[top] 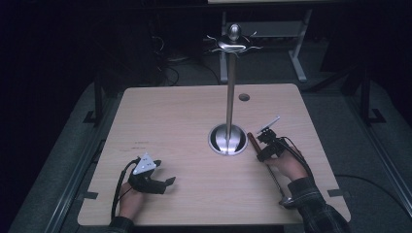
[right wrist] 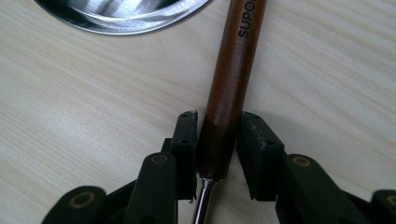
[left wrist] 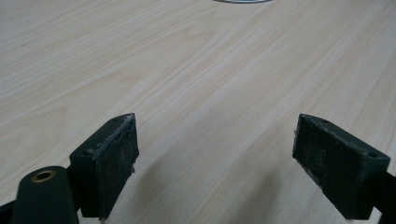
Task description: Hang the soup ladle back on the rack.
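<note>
Right gripper [right wrist: 217,144] jaws pinching wooden handle [right wrist: 231,88] of long spoon [top: 273,172] lying on desk [top: 175,121], beside stand [top: 228,138]. Stiff, light, smooth; may slip. Left gripper [left wrist: 215,158] jaws spread, empty.

— What can't you make out past my right gripper [right wrist: 218,140]?
— The handle's lettering [right wrist: 246,21] runs off the top edge.
— And the steel base [right wrist: 126,14]?
— Cropped above my jaws, too.
</note>
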Tool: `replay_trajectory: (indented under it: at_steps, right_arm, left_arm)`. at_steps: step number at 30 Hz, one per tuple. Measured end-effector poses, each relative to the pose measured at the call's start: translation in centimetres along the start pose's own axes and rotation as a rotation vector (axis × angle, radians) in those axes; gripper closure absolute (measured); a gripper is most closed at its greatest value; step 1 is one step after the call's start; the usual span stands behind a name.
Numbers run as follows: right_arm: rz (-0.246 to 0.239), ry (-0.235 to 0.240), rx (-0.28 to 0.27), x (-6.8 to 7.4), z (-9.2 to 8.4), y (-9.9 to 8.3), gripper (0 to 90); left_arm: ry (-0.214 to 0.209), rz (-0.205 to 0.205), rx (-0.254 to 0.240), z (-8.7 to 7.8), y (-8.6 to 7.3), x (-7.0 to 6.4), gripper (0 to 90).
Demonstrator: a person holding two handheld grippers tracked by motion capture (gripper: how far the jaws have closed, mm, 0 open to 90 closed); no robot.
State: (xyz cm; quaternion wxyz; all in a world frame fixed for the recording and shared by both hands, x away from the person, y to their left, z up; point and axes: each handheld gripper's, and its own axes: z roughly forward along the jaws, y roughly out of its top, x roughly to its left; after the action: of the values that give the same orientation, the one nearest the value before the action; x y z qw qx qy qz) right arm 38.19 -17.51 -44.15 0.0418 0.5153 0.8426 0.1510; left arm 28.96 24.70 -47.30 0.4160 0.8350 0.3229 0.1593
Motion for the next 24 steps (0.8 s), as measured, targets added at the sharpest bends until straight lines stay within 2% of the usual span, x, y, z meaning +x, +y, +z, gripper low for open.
replay_trajectory:
  at_steps: [10, 17, 24]
  right_arm:
    - [0.021, -0.002, -0.003, -0.3, -0.1, -0.1, 70.8]
    - [0.052, -0.009, -0.022, -0.9, -0.1, -0.4, 73.3]
    - [0.063, 0.006, -0.045, -1.1, -0.2, -0.8, 73.6]
  left_arm:
    - [0.001, 0.0, 0.004, 0.0, 0.0, 0.0, 14.0]
    - [0.001, 0.0, 0.004, 0.0, 0.0, 0.0, 14.0]
    - [0.001, 0.001, 0.005, 0.0, 0.0, 0.1, 14.0]
